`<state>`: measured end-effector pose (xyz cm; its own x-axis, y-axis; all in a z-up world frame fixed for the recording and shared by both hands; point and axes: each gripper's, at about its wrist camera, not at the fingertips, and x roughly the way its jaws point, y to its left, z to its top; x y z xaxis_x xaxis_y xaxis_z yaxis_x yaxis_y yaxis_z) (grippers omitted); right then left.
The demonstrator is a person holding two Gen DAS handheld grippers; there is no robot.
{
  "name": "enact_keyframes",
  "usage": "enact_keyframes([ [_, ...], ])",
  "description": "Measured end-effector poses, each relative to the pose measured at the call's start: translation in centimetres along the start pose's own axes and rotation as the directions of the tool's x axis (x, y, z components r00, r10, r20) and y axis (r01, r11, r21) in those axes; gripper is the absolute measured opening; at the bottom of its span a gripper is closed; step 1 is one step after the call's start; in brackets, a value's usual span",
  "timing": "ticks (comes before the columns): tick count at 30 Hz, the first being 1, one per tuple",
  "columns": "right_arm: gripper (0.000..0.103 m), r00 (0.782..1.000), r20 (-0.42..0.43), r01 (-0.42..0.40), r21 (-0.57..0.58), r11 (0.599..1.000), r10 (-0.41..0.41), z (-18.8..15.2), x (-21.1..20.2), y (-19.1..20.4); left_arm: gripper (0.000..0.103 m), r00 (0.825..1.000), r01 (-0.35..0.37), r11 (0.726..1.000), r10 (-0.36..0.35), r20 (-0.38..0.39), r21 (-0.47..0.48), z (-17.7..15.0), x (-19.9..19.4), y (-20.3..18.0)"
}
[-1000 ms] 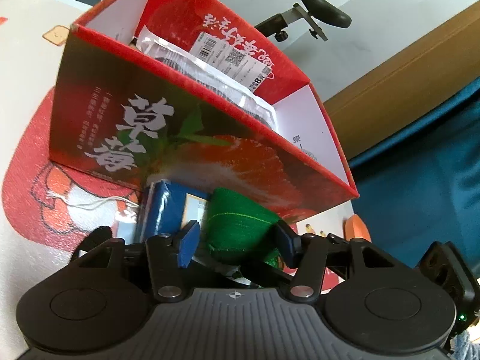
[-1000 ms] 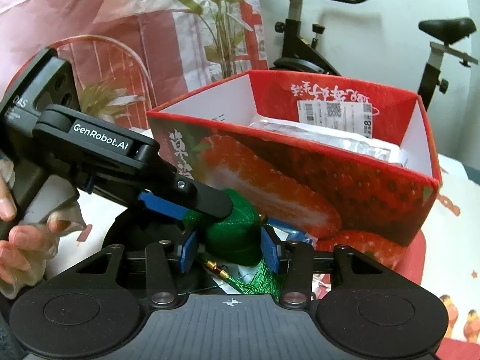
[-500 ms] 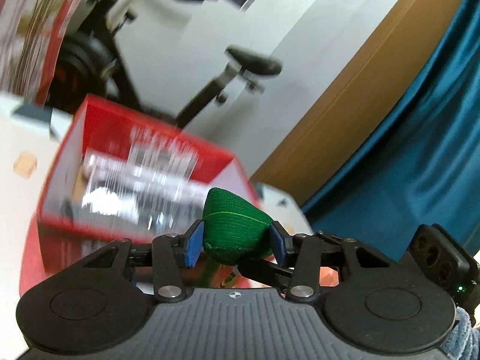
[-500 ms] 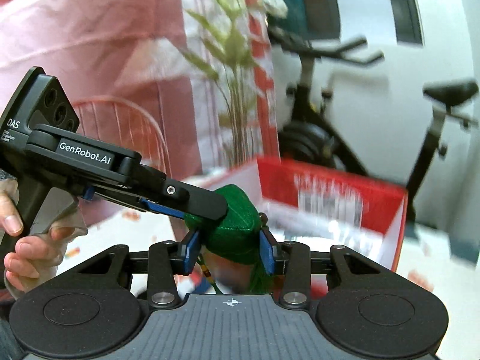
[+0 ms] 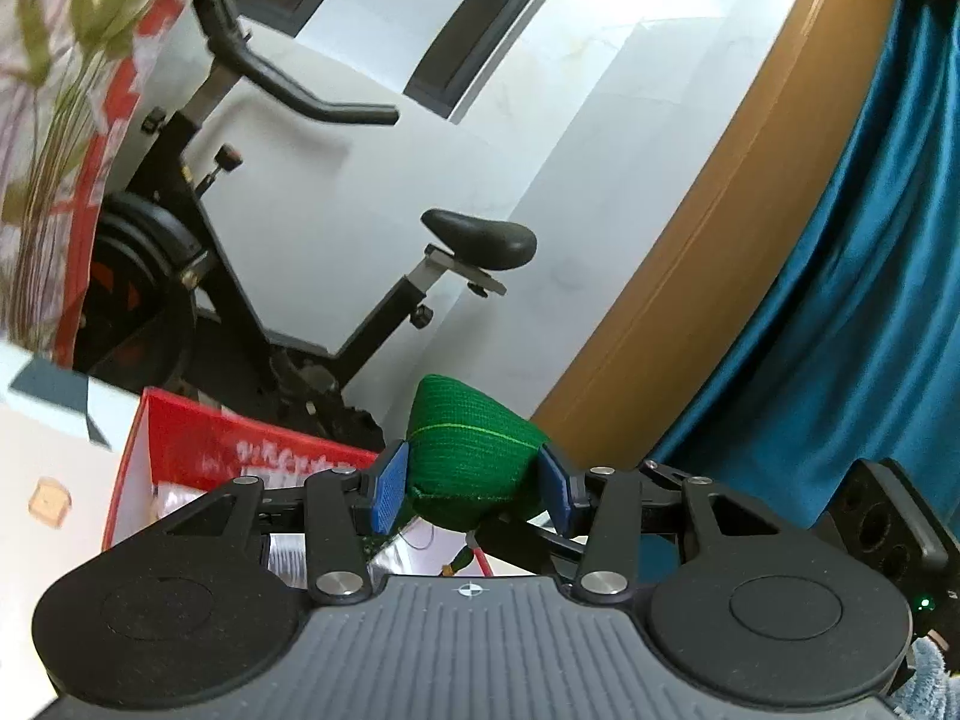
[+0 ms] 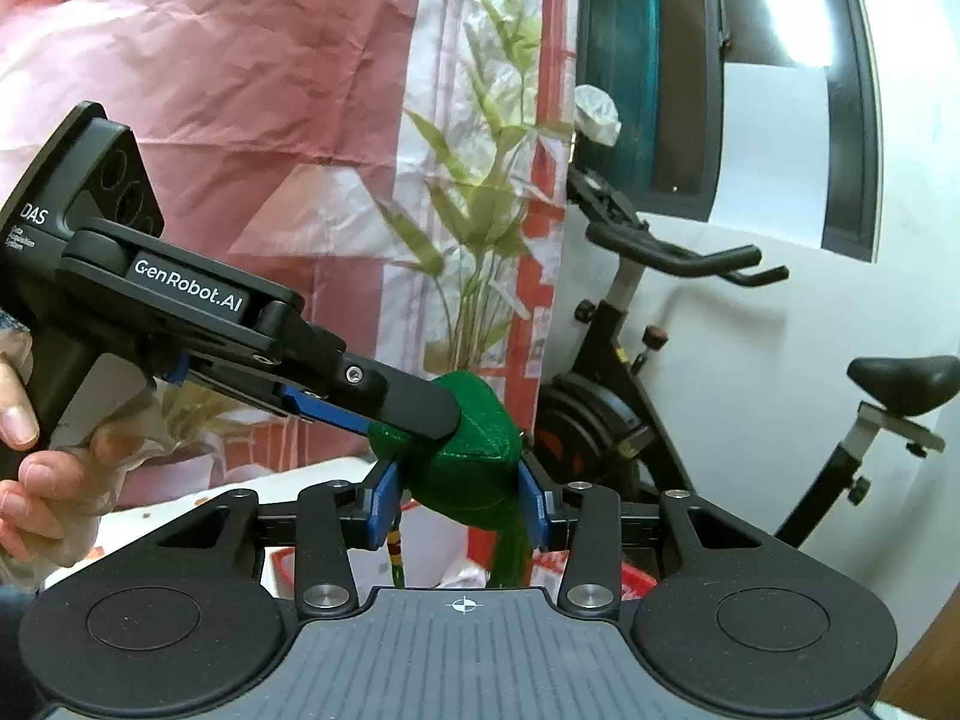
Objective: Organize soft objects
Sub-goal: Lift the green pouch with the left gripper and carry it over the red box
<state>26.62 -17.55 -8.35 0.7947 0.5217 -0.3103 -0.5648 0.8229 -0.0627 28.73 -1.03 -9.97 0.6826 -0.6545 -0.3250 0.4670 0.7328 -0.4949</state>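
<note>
Both tongs clamped on one green pouch

We hold the left gripper (image 5: 474, 483) and right gripper (image 6: 461, 501) pressed together on the green stuffed pouch (image 5: 471, 459), aloft above the red box's (image 5: 198, 450) near edge, an exercise bike (image 5: 300, 252) behind.

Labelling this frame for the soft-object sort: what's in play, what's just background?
In play:
- green fabric pouch, clamped by left tool and right tool together
- red box below

Background:
- exercise bike
- teal curtain
- plant-print sheet

red box (image 5: 198, 450) mostly hidden behind left gripper (image 5: 474, 483); print blurred.
</note>
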Motion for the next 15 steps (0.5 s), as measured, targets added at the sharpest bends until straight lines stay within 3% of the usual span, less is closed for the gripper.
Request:
enact_keyframes([
  [6, 0.038, 0.999, 0.016, 0.034, 0.018, 0.999, -0.034, 0.9, 0.9, -1.9, 0.049, 1.0, -0.015, 0.995, 0.015, 0.001, 0.094, 2.6, 1.3, -1.2],
  [9, 0.037, 1.0, -0.02, 0.023, 0.061, 0.998, -0.022, 0.4, 2.0, -2.9, 0.049, 0.999, -0.014, 0.996, 0.017, -0.037, 0.092, 2.8, 2.5, -0.4],
  [15, 0.037, 0.992, -0.12, -0.022, 0.097, 0.995, 0.034, -2.1, 6.5, -2.4, 0.049, 0.988, -0.075, 0.991, 0.089, -0.123, 0.111, 1.4, 3.9, 3.2],
])
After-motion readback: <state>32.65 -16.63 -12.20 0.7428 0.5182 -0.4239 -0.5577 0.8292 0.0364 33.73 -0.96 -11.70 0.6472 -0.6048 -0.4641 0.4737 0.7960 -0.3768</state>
